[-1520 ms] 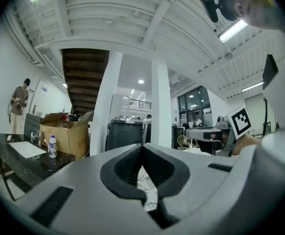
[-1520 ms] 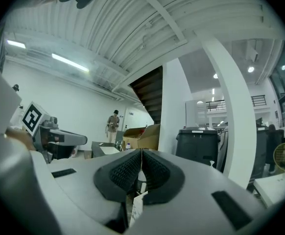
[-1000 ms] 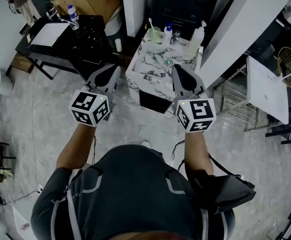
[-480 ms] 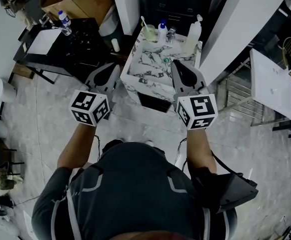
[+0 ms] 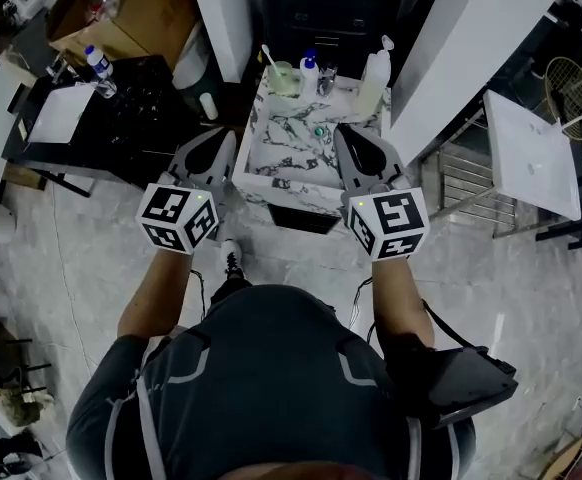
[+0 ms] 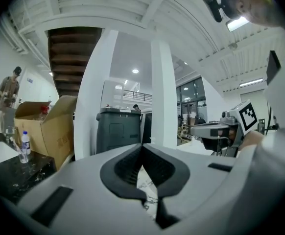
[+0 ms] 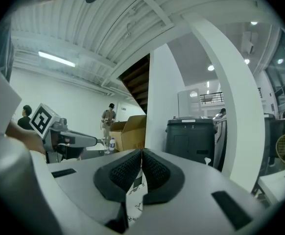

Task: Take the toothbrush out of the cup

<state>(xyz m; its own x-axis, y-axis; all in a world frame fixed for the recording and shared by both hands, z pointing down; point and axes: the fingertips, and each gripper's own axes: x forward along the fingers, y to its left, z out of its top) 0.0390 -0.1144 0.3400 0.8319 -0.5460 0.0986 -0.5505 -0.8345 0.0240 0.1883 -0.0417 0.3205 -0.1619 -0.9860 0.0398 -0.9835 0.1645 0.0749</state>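
Seemingly, the toothbrush [image 5: 268, 57] stands in the cup [image 5: 284, 81].

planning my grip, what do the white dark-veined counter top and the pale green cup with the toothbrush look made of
White dark-veined counter top: looks like smooth marble or marble-look laminate, going by the irregular grey veins.
Pale green cup: likely translucent plastic or glass; too small to tell which.

On the marble stand [image 5: 293, 133] I list: cup [image 5: 284, 80] holding toothbrush [image 5: 267, 57] (back-left corner), blue-capped bottle [image 5: 309, 69], white bottle [image 5: 374, 70]. My left gripper [image 5: 221, 143] and right gripper [image 5: 346, 136] hover near its front edge.
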